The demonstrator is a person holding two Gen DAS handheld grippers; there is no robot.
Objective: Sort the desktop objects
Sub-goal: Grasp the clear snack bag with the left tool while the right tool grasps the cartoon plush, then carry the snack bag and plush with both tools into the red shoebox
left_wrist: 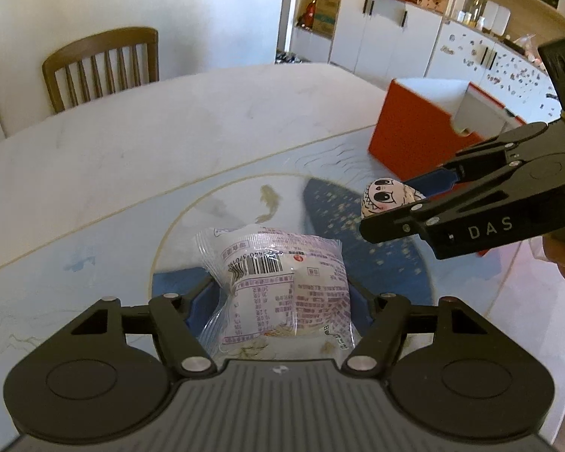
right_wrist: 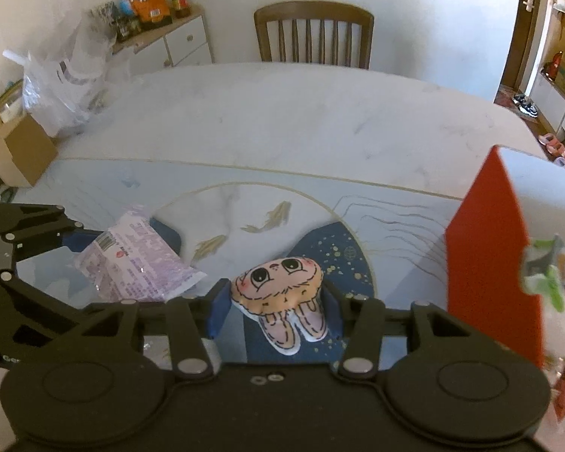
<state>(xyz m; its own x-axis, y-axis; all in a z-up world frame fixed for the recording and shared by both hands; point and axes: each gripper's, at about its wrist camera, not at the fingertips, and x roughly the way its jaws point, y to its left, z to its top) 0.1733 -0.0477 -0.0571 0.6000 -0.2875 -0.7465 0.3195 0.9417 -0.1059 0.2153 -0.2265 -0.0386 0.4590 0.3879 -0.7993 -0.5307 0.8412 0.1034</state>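
L gripper [left_wrist: 282, 293] clamped on snack packet [left_wrist: 282, 278], lower centre of left-wrist view, above table [left_wrist: 169, 143]. R gripper [right_wrist: 277, 307] pinching cartoon plush [right_wrist: 282, 293], lower centre of right-wrist view. Orange box [right_wrist: 486, 263] at right.

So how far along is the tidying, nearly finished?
Some packets already sit in the orange box, so sorting is under way. Right now the left gripper holds a sealed snack packet and the right gripper holds a small bunny-face plush. Both still need to go where they belong; otherwise the table shows nothing loose.
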